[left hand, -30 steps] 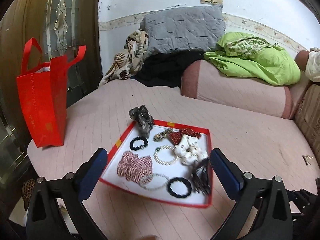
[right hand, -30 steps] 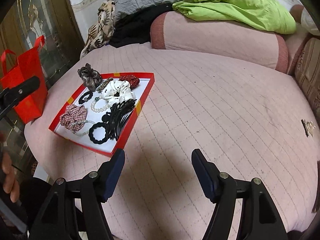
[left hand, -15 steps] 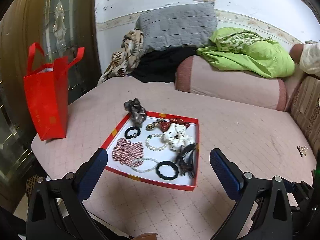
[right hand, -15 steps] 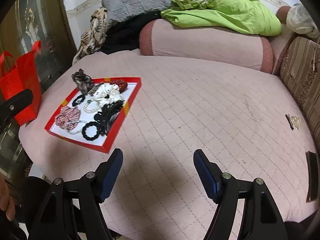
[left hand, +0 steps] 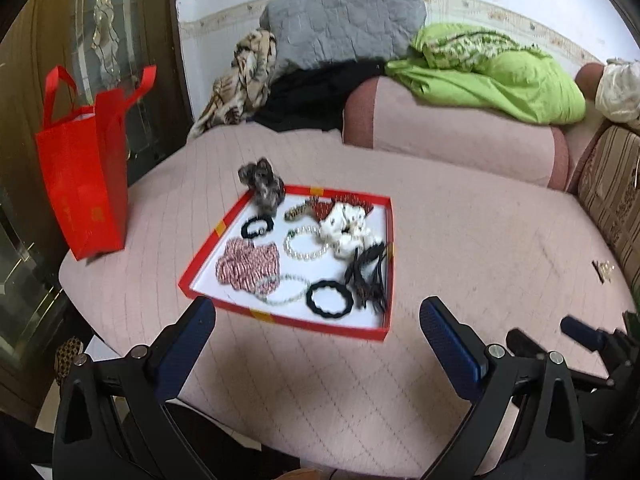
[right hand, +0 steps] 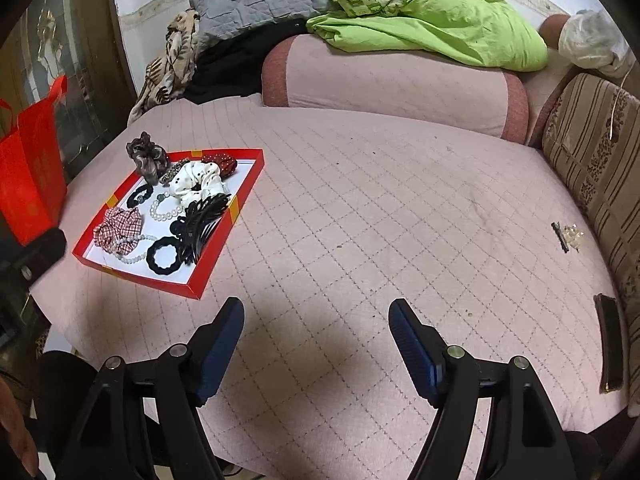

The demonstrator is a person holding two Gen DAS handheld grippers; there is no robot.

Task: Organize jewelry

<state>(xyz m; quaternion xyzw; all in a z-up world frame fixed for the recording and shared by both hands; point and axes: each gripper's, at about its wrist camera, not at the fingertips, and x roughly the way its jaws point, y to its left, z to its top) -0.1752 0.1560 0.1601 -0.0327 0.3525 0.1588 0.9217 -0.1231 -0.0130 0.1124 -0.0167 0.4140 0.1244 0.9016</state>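
Jewelry tray (left hand: 387, 264) lying on pink quilted bed (left hand: 480, 240), holding scrunchies, pearl bracelets, black hair ties.
Left gripper (left hand: 316, 326) hovering spread wide, tray at twelve o'clock; right gripper (right hand: 316, 330) gaping empty, tray (right hand: 218, 248) at ten o'clock.

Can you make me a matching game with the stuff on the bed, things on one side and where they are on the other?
Things:
1. red bag
2. black hair tie
3. grey scrunchie
4. green blanket

Places:
A. perched on the far corner of the red tray
B. piled on the pink bolster at the back
C. standing at the bed's edge, left of the tray
D. lying flat inside the tray, near its front edge

Pairs: 1-C, 2-D, 3-A, 4-B
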